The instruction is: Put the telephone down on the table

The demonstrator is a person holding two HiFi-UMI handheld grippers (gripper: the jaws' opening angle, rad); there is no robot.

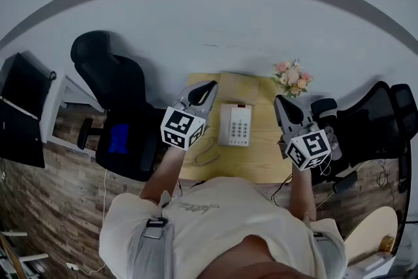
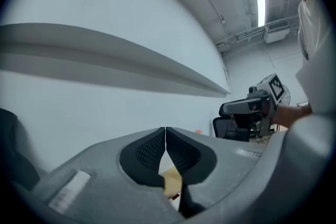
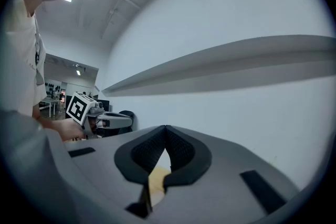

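Fingers (image 2: 149, 150) pressed together, empty, on left gripper (image 1: 210, 87) and right gripper (image 1: 282, 102).
I judged the telephone (image 1: 235, 124) already down on the surface (image 1: 261, 166); best left untouched.

The person wears a cream short-sleeved T-shirt (image 1: 215, 206) with a small line of script across the chest. A grey strap (image 1: 155, 242) with a buckle runs over one shoulder. The left gripper (image 1: 210, 85) and right gripper (image 1: 281, 101) are smooth grey shells with black ribbed pads (image 2: 147, 152). Each carries a white cube (image 1: 183, 129) printed with black square markers.
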